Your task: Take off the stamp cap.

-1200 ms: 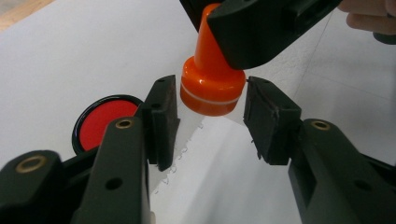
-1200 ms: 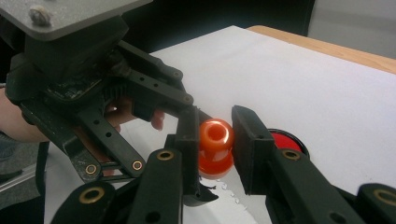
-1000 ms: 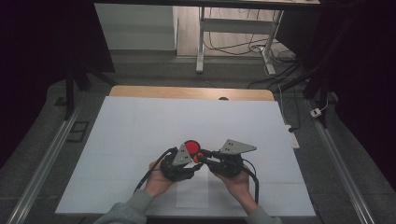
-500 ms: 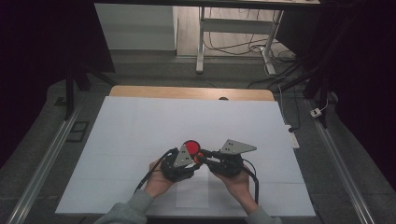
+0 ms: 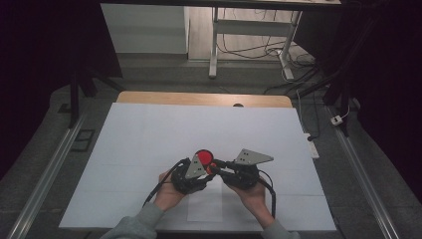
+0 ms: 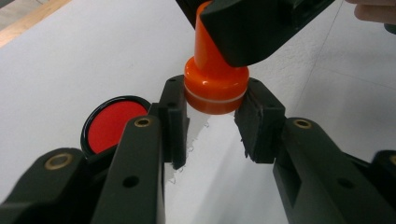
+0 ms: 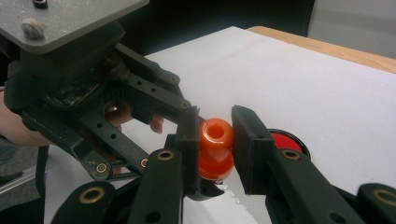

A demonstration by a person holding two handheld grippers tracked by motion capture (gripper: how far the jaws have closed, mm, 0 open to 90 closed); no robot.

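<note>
Bare white mat (image 5: 149, 134) all round; red ink pad (image 5: 202, 157) just beside tongs.

No lettering, label, brand mark or number can be read anywhere on the white table (image 5: 149, 149). The orange stamp (image 6: 212, 79) and the red ink pad (image 6: 114, 123) bear no legible marking.

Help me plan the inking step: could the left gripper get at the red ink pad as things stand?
Probably not right away: the left gripper is shut on the orange stamp, which the right gripper also clamps. The red ink pad lies uncovered beside its jaws, so letting go would free the way.
</note>
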